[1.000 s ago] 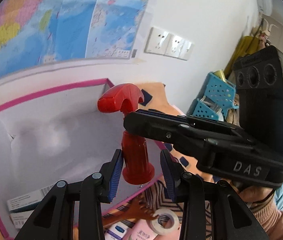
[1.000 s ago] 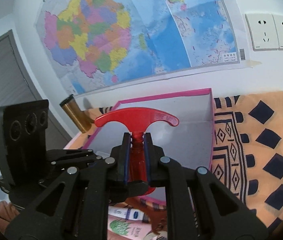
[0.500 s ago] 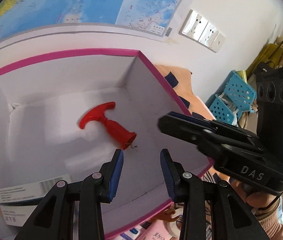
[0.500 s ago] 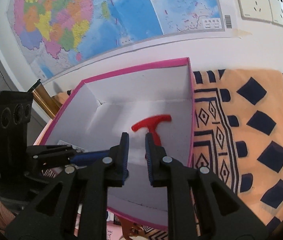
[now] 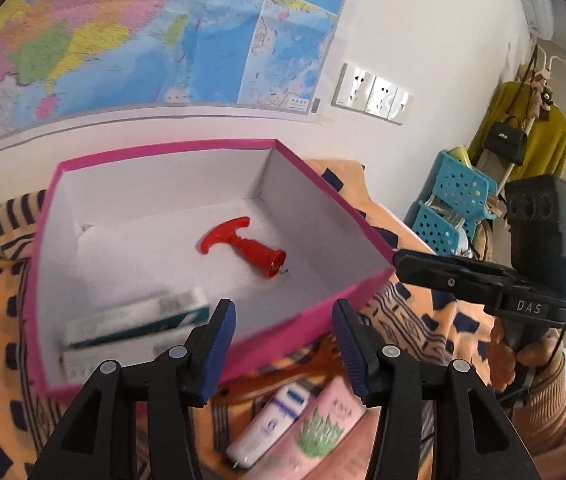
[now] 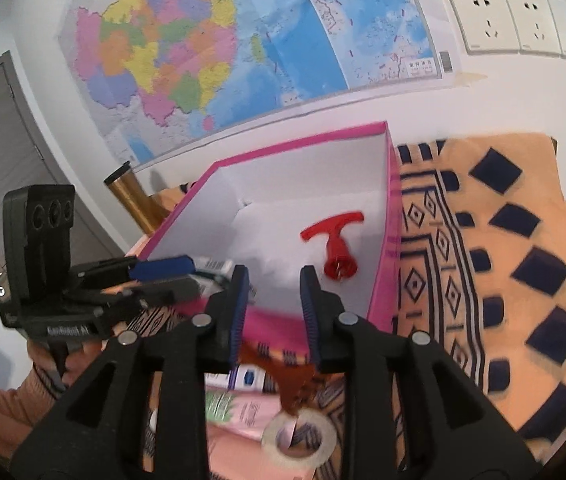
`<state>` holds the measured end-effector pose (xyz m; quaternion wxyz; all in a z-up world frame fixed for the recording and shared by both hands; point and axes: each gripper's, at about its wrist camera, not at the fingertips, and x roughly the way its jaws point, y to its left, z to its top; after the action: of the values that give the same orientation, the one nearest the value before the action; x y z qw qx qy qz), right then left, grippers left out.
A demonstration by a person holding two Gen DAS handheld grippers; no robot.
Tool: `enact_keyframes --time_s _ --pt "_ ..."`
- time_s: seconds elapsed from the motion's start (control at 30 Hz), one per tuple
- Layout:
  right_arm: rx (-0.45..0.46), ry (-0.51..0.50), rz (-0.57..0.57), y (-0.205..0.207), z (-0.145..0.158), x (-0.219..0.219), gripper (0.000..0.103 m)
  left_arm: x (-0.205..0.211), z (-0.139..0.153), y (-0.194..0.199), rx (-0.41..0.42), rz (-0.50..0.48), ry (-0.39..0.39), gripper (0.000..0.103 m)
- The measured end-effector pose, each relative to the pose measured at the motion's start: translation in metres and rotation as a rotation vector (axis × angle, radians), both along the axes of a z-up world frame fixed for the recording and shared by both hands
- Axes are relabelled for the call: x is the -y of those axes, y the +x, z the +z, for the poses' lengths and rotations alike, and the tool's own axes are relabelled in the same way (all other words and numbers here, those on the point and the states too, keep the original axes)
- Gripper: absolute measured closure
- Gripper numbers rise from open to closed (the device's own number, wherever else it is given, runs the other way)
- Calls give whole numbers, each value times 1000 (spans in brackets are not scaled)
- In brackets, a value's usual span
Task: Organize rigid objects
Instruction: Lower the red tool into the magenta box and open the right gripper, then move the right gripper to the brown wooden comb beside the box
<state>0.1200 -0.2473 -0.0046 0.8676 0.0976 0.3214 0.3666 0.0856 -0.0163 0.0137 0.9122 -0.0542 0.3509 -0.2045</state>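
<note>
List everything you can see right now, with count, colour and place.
box: 1, pink rim, white inside, on cloth
T-handle tool: 1, red, lying in box
cartons: 2, white, box's near corner
tubes: 2, pink and white, before box
tape roll: 1, clear, beside tubes
comb-like piece: 1, brown, before box
cloth: 1, orange patterned
baskets: 2, blue, far right
left hand-held gripper: opening, empty
right hand-held gripper: opening, empty

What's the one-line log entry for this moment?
red T-handle tool: lying in pink box | left gripper: opening, empty | right gripper: opening, empty | tubes: outside box
</note>
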Motion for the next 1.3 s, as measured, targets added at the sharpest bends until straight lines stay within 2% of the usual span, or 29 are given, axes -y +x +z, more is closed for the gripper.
enact_keyframes --time_s 0.13,0.23,0.3,0.4,0.53,0.87,1.17,1.3 --pt "-36 -34 0 -14 -21 3 68 -10 -10 -17 -9 -4 0 45" --pt "-93 -48 -4 -15 -41 4 68 -10 -24 -25 -36 0 34 45" --pt "-120 -54 -7 -15 -50 5 67 -13 -38 -23 -82 11 30 45" --pt "-160 -67 -12 -14 -65 4 62 -17 -53 -19 -127 36 30 45" --pt "-199 -75 -13 -12 -78 0 62 -21 -66 -12 -170 59 25 45" --pt "-261 -74 -24 0 -96 -4 61 -13 -86 3 -244 54 23 45" --pt "-254 -93 -23 2 -98 -5 62 -6 -94 16 -284 49 25 45" --pt "-256 -97 -31 6 -99 -7 66 -6 -96 20 -299 47 22 45"
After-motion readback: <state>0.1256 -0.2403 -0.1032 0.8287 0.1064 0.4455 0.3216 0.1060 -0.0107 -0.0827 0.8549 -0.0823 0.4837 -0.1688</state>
